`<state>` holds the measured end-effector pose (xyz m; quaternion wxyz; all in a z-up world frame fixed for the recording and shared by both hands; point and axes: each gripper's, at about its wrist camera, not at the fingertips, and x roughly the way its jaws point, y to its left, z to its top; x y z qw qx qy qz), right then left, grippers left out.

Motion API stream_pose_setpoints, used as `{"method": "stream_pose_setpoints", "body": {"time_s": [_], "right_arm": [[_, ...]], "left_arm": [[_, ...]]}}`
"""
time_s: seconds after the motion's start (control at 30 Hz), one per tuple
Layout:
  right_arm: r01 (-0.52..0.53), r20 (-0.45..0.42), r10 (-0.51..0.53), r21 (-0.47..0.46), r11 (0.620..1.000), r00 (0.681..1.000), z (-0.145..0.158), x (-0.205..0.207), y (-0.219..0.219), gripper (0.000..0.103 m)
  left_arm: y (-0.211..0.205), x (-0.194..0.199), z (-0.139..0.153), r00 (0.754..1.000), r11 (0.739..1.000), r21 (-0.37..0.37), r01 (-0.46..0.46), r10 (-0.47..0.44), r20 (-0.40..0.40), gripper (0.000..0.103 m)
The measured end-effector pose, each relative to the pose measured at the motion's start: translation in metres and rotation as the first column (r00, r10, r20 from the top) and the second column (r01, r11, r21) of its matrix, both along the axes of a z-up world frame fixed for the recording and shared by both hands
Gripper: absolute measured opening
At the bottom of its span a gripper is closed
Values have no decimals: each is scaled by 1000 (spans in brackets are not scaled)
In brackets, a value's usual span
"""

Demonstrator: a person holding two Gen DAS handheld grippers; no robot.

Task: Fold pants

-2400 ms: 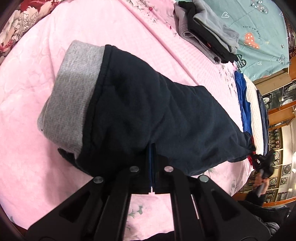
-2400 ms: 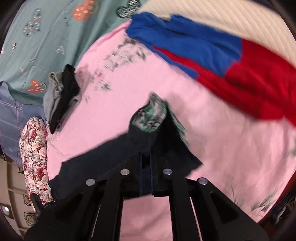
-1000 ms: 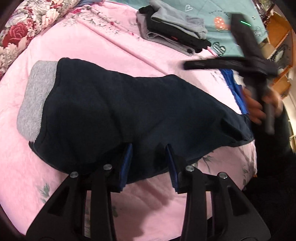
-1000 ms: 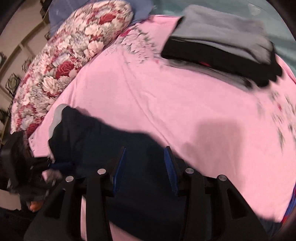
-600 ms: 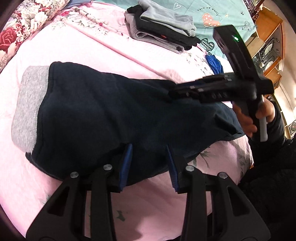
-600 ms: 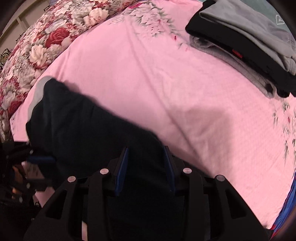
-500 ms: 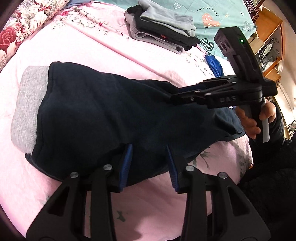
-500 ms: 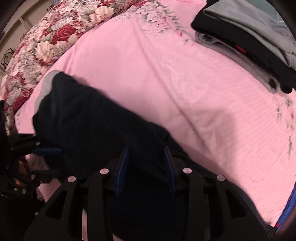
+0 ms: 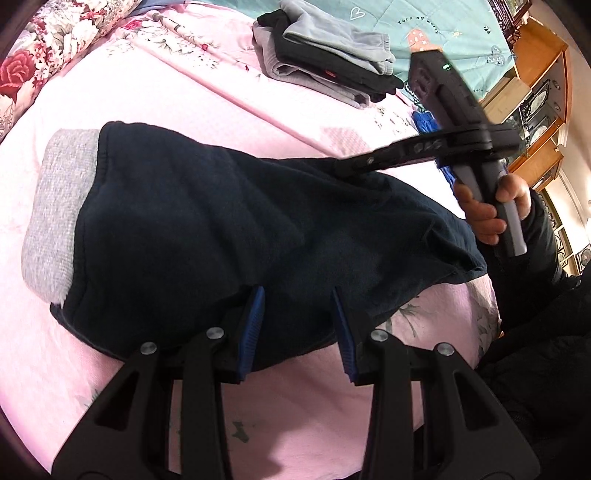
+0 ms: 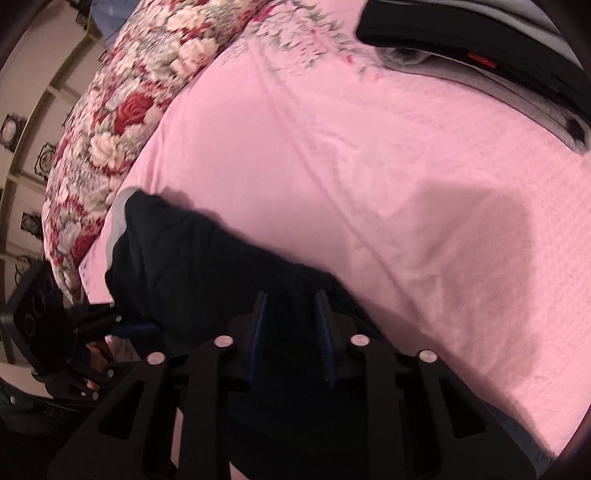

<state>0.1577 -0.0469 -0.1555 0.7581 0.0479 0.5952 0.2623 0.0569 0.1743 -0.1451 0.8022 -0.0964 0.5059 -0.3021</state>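
Note:
Dark navy pants (image 9: 229, 221) with a grey waistband (image 9: 55, 214) lie folded along their length on the pink bedsheet (image 9: 177, 92). My left gripper (image 9: 297, 325) is open, its blue pads at the pants' near edge. My right gripper (image 10: 290, 325) is open over the far edge of the pants (image 10: 207, 266). In the left wrist view the right gripper (image 9: 343, 168) reaches in from the right, its fingertips at the pants' far edge. The left gripper (image 10: 136, 326) shows at lower left in the right wrist view.
A stack of folded grey and black clothes (image 9: 325, 62) sits at the far side of the bed. A floral pillow (image 10: 122, 110) lies by the waistband end. A teal quilt (image 9: 424, 26), blue cloth (image 9: 424, 122) and wooden shelves (image 9: 535, 92) are at the right.
Both grippers let go of the pants and opened; the pants now lie flat. The right gripper swung round to the pants' far edge and has edged further over it.

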Motion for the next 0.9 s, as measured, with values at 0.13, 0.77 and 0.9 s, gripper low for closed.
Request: {"method": "stream_pose_setpoints", "body": {"time_s": [0.13,0.77,0.9], "right_arm": [[-35,23,36,-71,997,999,-7,0,11,18],[-10,125,27,-136,991,992,-2,35,24,15],[71,214,-56,-66,995,975,43,10,-19,26]], "left_arm": [[-1,0,0,1000,1000,5,0,0,0,38],[-6,9,11,997,996,69,-48,52,-55,38],[-22,18,45,999,995,90,-37,34,28,46]]}}
